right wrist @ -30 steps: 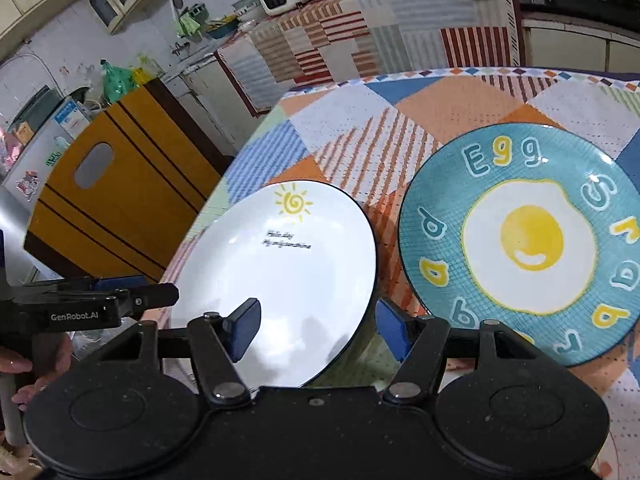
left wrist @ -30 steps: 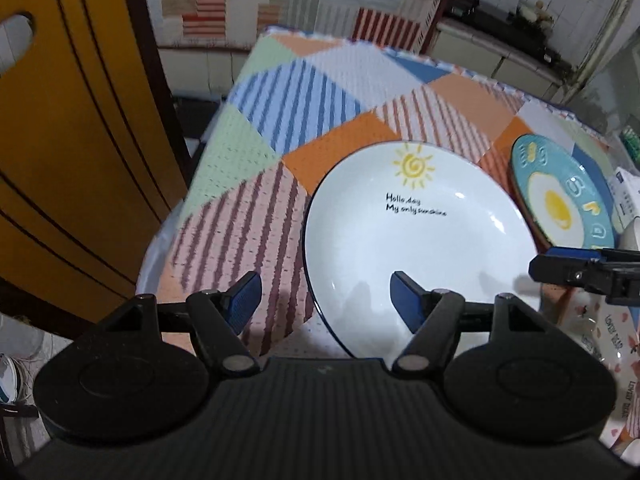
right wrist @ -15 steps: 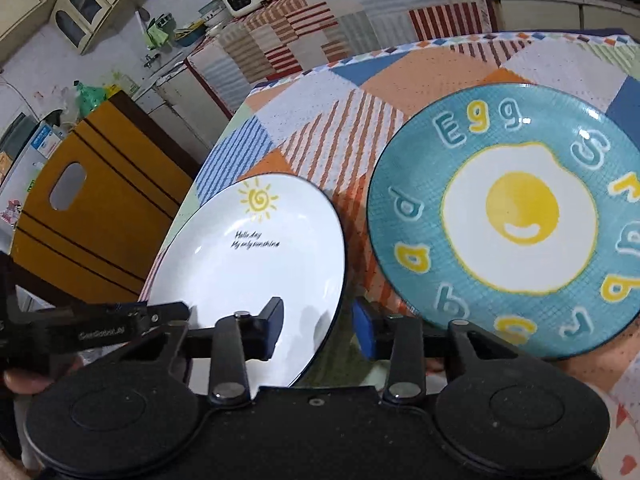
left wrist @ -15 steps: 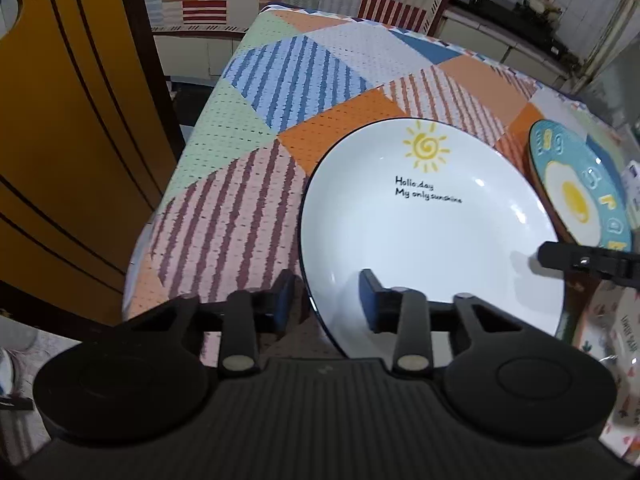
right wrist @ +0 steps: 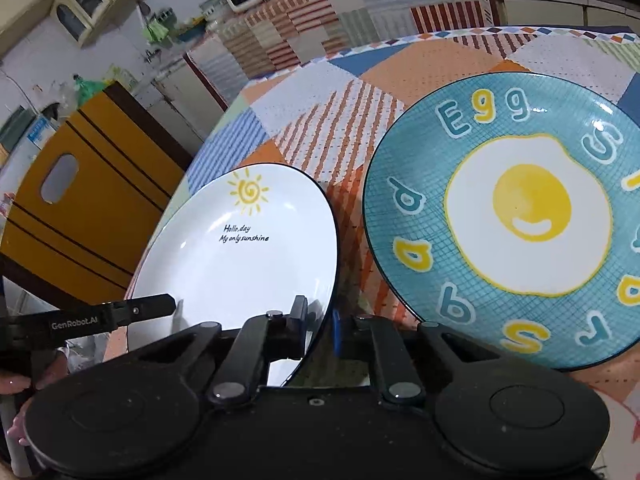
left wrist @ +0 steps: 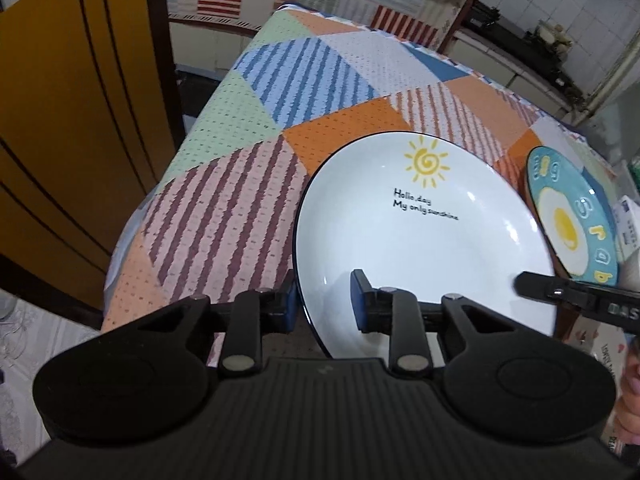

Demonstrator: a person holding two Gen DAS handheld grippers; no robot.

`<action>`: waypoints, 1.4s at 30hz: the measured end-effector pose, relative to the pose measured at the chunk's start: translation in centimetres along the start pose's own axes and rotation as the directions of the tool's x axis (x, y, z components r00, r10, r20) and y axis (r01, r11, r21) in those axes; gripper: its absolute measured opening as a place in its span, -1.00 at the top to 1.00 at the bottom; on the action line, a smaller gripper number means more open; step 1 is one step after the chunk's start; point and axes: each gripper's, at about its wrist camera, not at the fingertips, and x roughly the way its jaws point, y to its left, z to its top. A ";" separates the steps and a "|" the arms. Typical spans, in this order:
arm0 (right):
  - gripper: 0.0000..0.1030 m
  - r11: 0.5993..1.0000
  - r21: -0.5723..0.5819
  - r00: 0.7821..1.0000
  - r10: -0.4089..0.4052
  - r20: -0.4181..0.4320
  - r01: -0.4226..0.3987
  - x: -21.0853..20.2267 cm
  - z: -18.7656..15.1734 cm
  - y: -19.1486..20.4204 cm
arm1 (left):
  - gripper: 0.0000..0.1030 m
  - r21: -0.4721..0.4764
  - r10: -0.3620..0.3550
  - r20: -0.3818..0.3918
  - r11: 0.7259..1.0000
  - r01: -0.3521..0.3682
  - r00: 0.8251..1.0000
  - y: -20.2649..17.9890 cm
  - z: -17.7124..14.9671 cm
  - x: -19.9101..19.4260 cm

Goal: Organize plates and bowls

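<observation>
1. On the patchwork tabletop [left wrist: 256, 128] your white plate [left wrist: 420, 248] lies near the front edge, sun motif and lettering facing up.
2. Your left gripper [left wrist: 323, 304] straddles the plate's near-left rim: one finger outside the rim, the other over the plate's well. The jaws are narrowed around the rim; a firm pinch cannot be confirmed.
3. Your right gripper [right wrist: 320, 330] brackets the plate's near-right rim, jaws drawn close with the rim between them; contact cannot be confirmed.
4. Just right of the white plate sits the blue plate [right wrist: 508, 216], egg design up, its rim near the white plate's but apart.
5. Left of the tabletop stands a yellow chair [left wrist: 68, 92].
</observation>
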 end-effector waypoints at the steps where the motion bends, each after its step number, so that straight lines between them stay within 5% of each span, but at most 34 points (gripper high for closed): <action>1: 0.69 1.000 -0.020 1.000 0.005 0.001 -0.005 -0.3 0.0 0.3 | 0.51 -0.008 -0.007 -0.012 1.000 0.007 1.000 0.1 0.1 -0.1; 10: 0.67 0.997 -0.072 0.999 0.031 -0.014 -0.032 -4.3 -0.4 1.0 | 0.51 0.038 -0.066 -0.071 0.997 0.068 0.995 -1.3 -0.9 -3.8; 25: 0.64 0.991 -0.131 0.999 0.039 0.038 -0.033 -14.8 -1.8 0.7 | 0.50 0.142 -0.188 0.008 0.972 0.185 0.982 -7.2 -2.5 -11.9; 42: 0.63 0.999 -0.011 0.998 -0.040 0.039 0.041 -18.5 -7.7 -4.5 | 0.49 0.266 -0.206 -0.116 0.936 0.230 0.972 -13.2 -6.7 -8.0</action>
